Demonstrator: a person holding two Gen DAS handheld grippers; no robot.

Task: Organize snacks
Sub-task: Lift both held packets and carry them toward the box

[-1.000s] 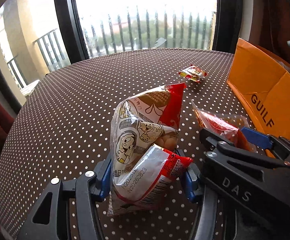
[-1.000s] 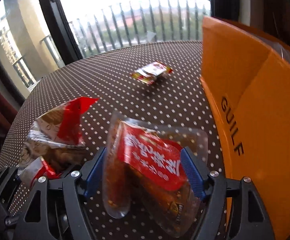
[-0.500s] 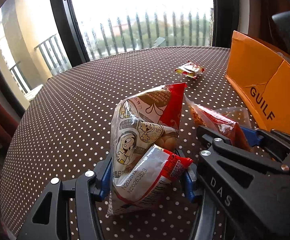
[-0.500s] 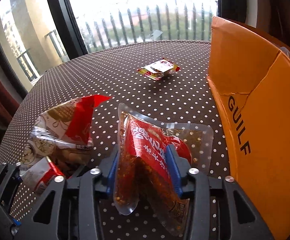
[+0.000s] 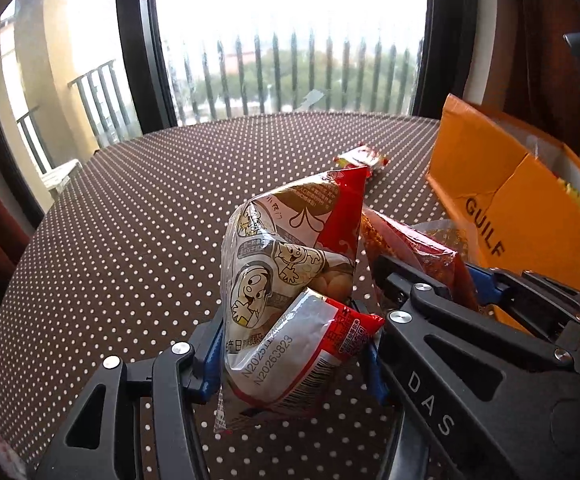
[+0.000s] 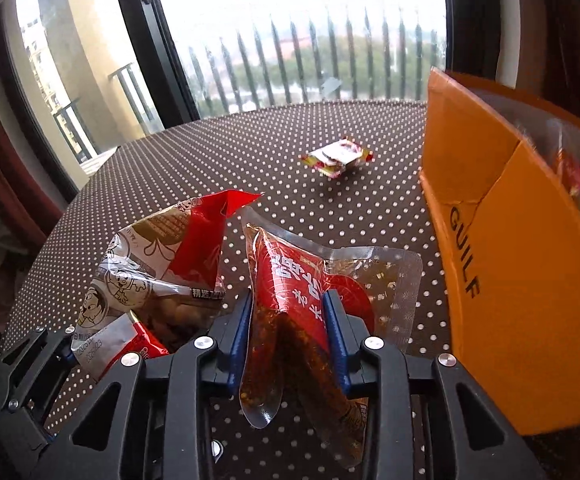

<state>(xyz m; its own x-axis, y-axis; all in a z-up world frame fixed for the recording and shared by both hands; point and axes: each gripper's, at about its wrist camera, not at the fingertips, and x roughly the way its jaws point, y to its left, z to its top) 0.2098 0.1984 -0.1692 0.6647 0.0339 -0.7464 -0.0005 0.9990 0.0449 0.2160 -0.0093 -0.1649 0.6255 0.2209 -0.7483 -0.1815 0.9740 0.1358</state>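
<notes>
My left gripper (image 5: 294, 344) is shut on a cartoon-printed peanut bag (image 5: 286, 272), red and silver, held above the dotted table; the bag also shows in the right wrist view (image 6: 150, 280). My right gripper (image 6: 288, 316) is shut on a clear pouch with a red label and chili-red contents (image 6: 294, 300), folded between the blue pads. That pouch shows in the left wrist view (image 5: 414, 248) just right of the peanut bag. A small red and white snack packet (image 6: 336, 157) lies on the table farther off.
An open orange cardboard box marked GUILF (image 6: 518, 240) stands at the right, with snack packets inside; it shows in the left wrist view too (image 5: 518, 200). The round table has a brown polka-dot cloth (image 5: 130, 220). A window with railings is behind.
My right gripper closed on the red pouch, folding it, and both grippers lifted their bags up from the table. The left grip is unchanged.
</notes>
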